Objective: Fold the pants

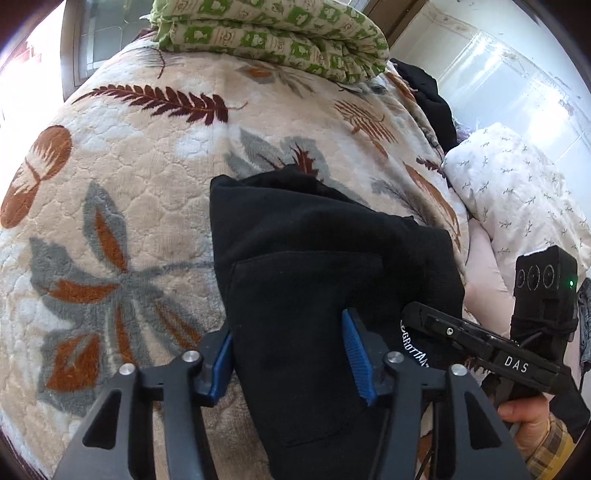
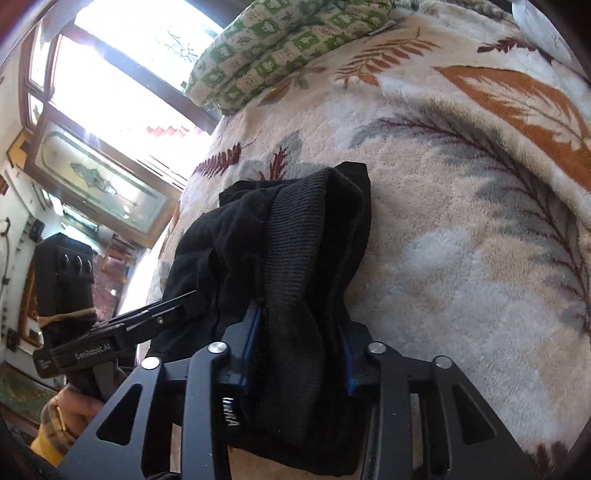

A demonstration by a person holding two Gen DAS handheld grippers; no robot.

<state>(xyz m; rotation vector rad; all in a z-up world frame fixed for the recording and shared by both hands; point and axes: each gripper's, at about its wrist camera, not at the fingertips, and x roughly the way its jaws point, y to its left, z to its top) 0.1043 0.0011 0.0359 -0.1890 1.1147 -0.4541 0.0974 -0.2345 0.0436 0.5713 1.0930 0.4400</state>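
The black pants (image 1: 325, 266) lie bundled on the bed's blanket (image 1: 122, 192), close to its near edge, well short of the green quilt (image 1: 269, 33) folded at the far edge. The left gripper (image 1: 288, 354) straddles the pocket side; its blue pads sit against the cloth at a middling gap, seemingly pinching it. The right gripper (image 2: 299, 332) is narrowed onto the ribbed waistband (image 2: 295, 251), which bulges between its pads.

The cloth looks soft, limp and light, thick where layers stack; it will sag and bunch, not hold a crease. The waistband is probably the firmest hold, and two holds along one edge should keep a fold straight.

The blanket beyond the pants is bare up to the quilt, giving room to spread. A white pillow (image 1: 517, 184) crowds the bed's right edge.
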